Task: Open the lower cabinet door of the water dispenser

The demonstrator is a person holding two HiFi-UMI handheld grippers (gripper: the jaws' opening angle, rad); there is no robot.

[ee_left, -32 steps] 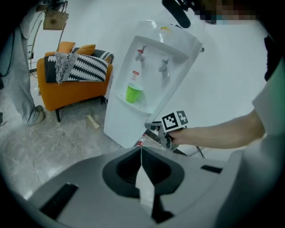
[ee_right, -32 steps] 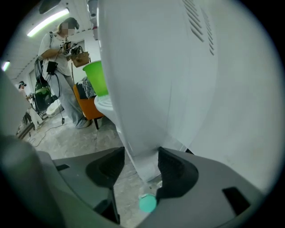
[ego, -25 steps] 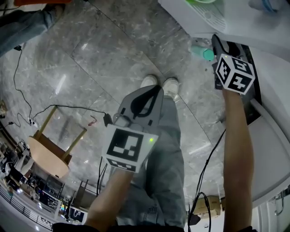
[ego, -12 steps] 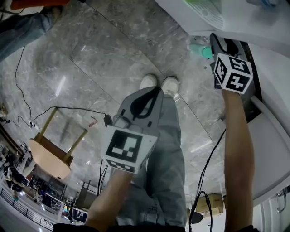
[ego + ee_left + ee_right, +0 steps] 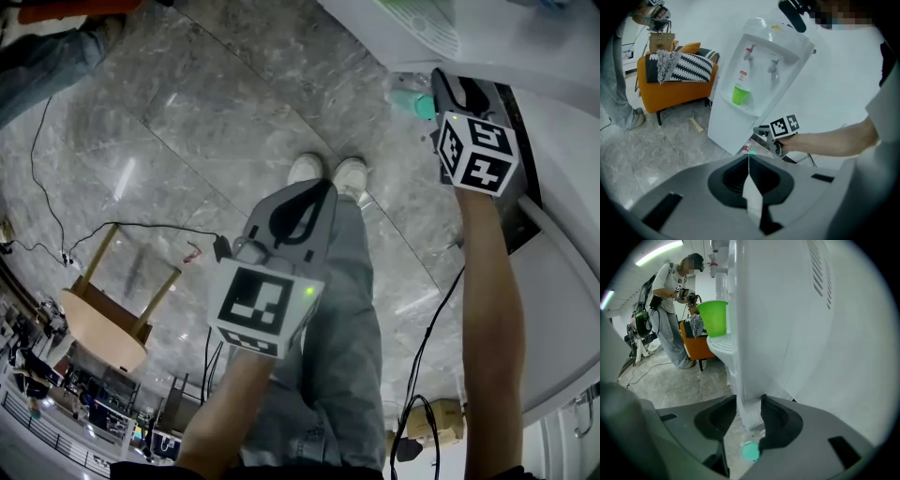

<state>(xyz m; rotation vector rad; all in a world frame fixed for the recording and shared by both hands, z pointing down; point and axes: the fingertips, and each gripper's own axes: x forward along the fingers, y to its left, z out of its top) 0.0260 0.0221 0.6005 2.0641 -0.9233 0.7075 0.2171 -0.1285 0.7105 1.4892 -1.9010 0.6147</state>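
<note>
The white water dispenser (image 5: 759,70) stands on the marble floor with a green cup (image 5: 739,93) in its tap bay. My right gripper (image 5: 749,416) is low at its front corner, and its jaws are closing on the vertical edge of the lower cabinet door (image 5: 749,399). That white edge fills the gap and touches both pads. From above, the right gripper (image 5: 448,89) points down beside the dispenser (image 5: 525,47). My left gripper (image 5: 314,192) hangs over my legs away from the dispenser, shut with nothing held; its tips meet (image 5: 749,159).
A teal cap (image 5: 750,451) lies on the floor under the right jaws. An orange sofa (image 5: 675,89) stands left of the dispenser. A wooden stool (image 5: 103,319) and loose cables (image 5: 141,225) are on the floor to my left. Another person (image 5: 670,310) stands beyond the cup.
</note>
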